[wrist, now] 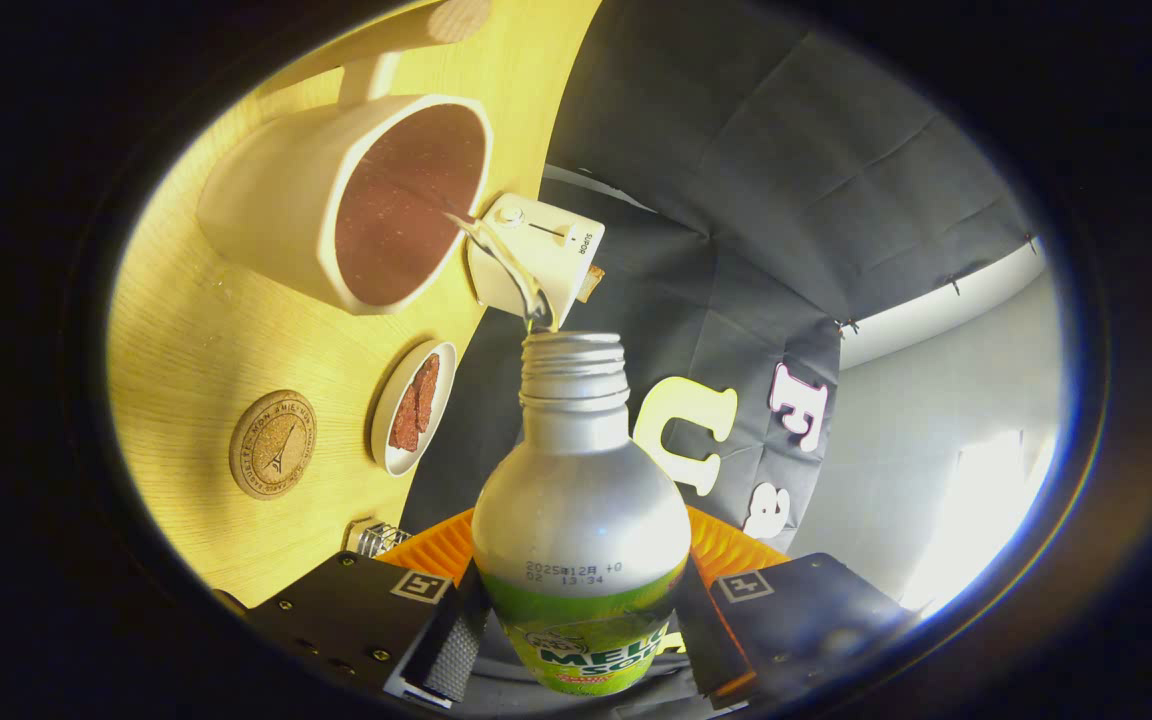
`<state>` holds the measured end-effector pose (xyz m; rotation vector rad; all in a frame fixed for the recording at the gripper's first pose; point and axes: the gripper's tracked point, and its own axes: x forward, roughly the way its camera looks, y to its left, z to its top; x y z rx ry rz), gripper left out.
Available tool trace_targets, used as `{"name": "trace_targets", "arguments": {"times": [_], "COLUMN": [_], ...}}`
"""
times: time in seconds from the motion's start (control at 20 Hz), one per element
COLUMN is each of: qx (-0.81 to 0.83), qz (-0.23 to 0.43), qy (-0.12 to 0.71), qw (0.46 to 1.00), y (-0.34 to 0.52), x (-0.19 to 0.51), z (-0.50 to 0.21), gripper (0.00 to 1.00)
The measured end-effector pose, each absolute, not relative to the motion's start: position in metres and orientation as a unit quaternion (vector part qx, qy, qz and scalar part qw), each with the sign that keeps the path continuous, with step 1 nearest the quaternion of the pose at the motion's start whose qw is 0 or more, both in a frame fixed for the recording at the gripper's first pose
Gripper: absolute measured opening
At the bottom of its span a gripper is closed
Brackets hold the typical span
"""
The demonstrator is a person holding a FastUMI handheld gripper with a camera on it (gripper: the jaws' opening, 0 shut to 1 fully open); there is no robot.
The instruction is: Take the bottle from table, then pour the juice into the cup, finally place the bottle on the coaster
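Note:
My gripper (581,630) is shut on a silver bottle (581,520) with a green label; both fingers press on its lower body. The bottle is tipped, its open threaded neck (573,375) pointing forward. A thin clear stream (511,270) runs from the mouth into a white cup (356,200) just beyond it. The cup stands on the pale wooden table (196,330) and holds a dark reddish-brown liquid (406,205) close to its rim. A round cork coaster (273,444) lies on the table, beside the cup and nearer to my fingers.
A small white dish (414,407) with reddish-brown strips sits between the coaster and the table's edge. A white box-shaped device (541,255) stands at that edge, behind the stream. A small clear object (376,538) lies close to my fingers. Black cloth wall hangs beyond the table.

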<state>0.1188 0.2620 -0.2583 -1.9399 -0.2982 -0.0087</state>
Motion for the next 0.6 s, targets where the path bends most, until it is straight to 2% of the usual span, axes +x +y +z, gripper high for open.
{"name": "trace_targets", "arguments": {"times": [0.4, 0.6], "qx": [-0.836, -0.853], "qz": [-0.006, -0.013], "qy": [-0.123, -0.134], "qw": [0.535, 0.504], "y": [0.261, 0.265], "x": [0.120, 0.115], "z": [-0.260, -0.249], "gripper": [0.81, 0.81]}}
